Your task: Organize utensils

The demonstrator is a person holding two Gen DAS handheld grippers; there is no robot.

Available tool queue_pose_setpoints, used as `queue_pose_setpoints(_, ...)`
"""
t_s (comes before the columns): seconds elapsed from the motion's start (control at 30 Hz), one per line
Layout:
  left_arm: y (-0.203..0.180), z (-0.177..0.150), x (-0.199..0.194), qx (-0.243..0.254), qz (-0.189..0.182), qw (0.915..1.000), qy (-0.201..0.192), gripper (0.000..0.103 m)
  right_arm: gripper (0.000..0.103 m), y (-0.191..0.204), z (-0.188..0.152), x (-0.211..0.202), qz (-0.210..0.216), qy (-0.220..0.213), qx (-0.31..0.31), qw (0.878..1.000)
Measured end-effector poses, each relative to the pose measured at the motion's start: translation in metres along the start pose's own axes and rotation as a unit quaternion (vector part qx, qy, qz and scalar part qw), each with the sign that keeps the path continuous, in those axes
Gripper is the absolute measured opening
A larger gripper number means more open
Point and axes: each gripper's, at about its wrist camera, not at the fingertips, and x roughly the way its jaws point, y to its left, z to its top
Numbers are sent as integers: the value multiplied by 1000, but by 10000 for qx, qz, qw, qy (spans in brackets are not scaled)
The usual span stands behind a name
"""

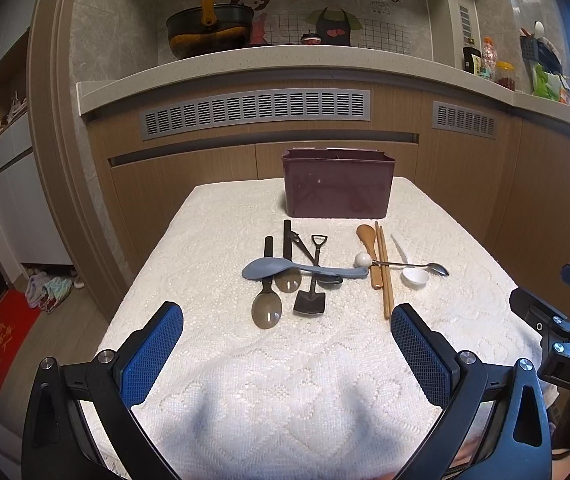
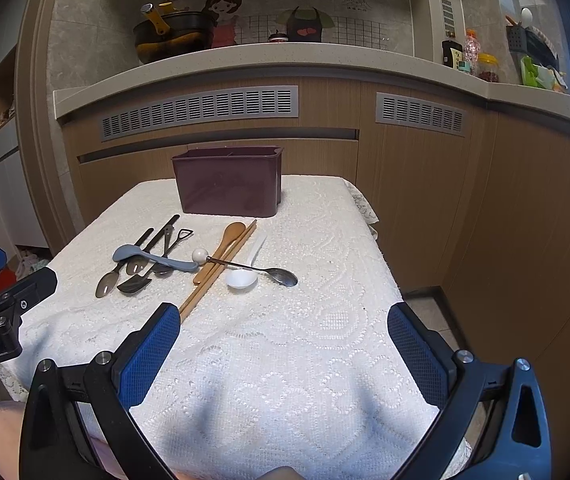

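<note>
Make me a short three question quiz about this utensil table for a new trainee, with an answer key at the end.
1. True or false: the left gripper is shut on a utensil.
2. Which utensil lies across the handles of the dark spoons? A) blue-grey spoon B) white ceramic spoon C) chopsticks
3. Fill in: the maroon caddy stands at the ____ end of the white cloth.

Key: 1. False; both it and the right gripper are open, holding nothing. 2. A. 3. Far.
</note>
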Motion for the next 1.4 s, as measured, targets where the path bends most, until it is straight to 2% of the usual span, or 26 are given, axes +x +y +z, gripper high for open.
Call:
queue_pose_setpoints(1.1,2,4,1,-7,-5,10000,30,103,103,0,-2,4,10,50,8,10000)
queue_pose_setpoints(1.4,7,6,3,-53,-151,9999,23,103,103,-1,-1,5,3,104,21,9999)
